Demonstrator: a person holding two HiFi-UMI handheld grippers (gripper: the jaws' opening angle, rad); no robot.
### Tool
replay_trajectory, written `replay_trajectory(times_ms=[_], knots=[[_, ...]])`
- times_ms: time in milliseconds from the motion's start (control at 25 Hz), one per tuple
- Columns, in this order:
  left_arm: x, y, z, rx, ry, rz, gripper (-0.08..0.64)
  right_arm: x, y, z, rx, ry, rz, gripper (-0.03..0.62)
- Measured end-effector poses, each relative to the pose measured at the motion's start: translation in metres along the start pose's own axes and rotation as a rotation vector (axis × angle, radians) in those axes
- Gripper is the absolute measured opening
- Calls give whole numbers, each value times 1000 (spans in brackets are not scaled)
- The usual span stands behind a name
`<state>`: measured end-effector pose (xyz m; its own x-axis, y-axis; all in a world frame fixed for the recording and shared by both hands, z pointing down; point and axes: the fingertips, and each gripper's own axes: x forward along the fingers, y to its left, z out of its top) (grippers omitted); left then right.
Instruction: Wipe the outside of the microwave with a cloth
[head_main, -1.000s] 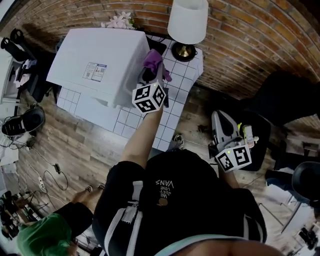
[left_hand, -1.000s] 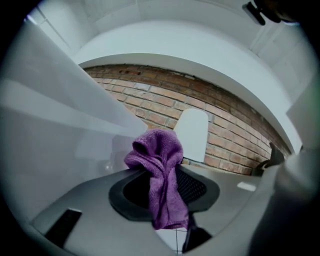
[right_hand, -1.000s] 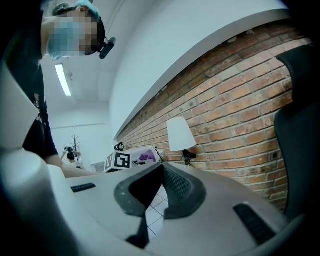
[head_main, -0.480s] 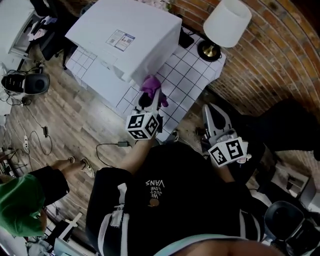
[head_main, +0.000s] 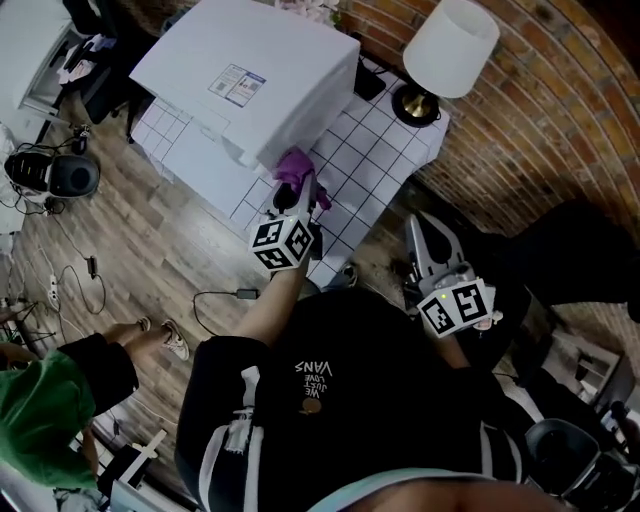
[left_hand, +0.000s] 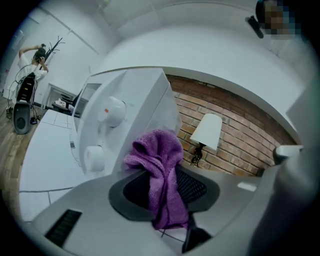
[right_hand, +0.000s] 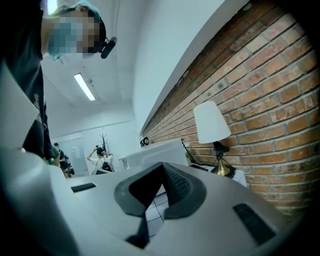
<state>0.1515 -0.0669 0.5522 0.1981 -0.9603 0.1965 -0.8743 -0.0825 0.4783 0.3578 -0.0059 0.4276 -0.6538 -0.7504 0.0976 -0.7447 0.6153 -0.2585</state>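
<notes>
Pinching the cloth (left_hand: 161, 165): the left gripper (head_main: 296, 200) is clamping its jaws on the purple fold. A bunched head is poking out past the tips, I'd say so that soft fabric, not plastic, meets the casing.
Microwave (head_main: 250, 75): it is sitting on the tiled table (head_main: 375, 135). The cloth is hanging at its near corner edge, beside the knobs (left_hand: 111, 107); whether it is pressing on the casing I cannot tell.
Right gripper (right_hand: 161, 172): it is hanging low by the person's side, well apart, jaws closed on nothing, probably to leave the wiping arm room.
Lamp (head_main: 450, 45): it is standing at the table's far end, by the brick wall.
</notes>
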Motion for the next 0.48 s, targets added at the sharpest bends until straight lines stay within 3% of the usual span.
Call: replay_trajectory(times_ms=[480], knots=[[138, -45, -3, -57, 63, -91, 141, -69, -63, 1, 38, -29, -299, -2]])
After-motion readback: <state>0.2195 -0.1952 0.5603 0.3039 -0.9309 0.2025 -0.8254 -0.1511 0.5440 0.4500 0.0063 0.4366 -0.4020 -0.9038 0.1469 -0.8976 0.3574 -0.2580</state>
